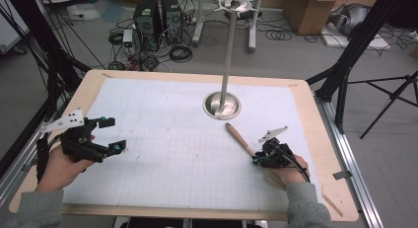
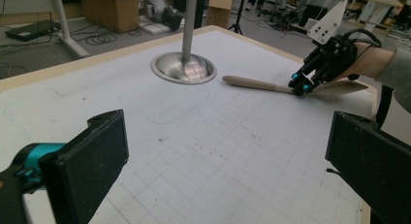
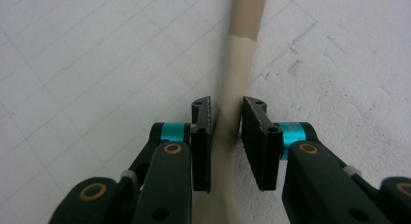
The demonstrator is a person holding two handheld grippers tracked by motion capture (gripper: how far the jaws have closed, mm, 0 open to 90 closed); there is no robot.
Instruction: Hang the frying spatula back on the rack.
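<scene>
Writing or brand marks cannot be read anywhere on the things; only a thin printed grid covers the white paper sheet (image 1: 172, 139) that lies on the pale wooden desk (image 1: 315, 154). On this sheet, at the person's right, lies a long beige wooden spoon (image 1: 240, 137) with a smooth round handle; its handle end points toward the shiny round metal base (image 1: 222, 105) of a tall thin metal pole (image 1: 228, 50), and it stops just beside that base without touching it. In the left gripper view the wider flat end of the spoon lies under the right hand. The right gripper (image 3: 227, 118), black plastic with turquoise rings and brass-coloured screws, has its two flat ribbed jaws at both sides of the spoon's narrow neck, close to it, with thin gaps at the sides; if the pads already press on the wood, I cannot tell. On the handle a step in colour is visible, lighter beige near the jaws and darker farther away. The left gripper (image 1: 111, 135), with a white three-cornered plate on top, is held at the left side of the desk, well apart from the spoon, its jaws wide apart with nothing between them.
</scene>
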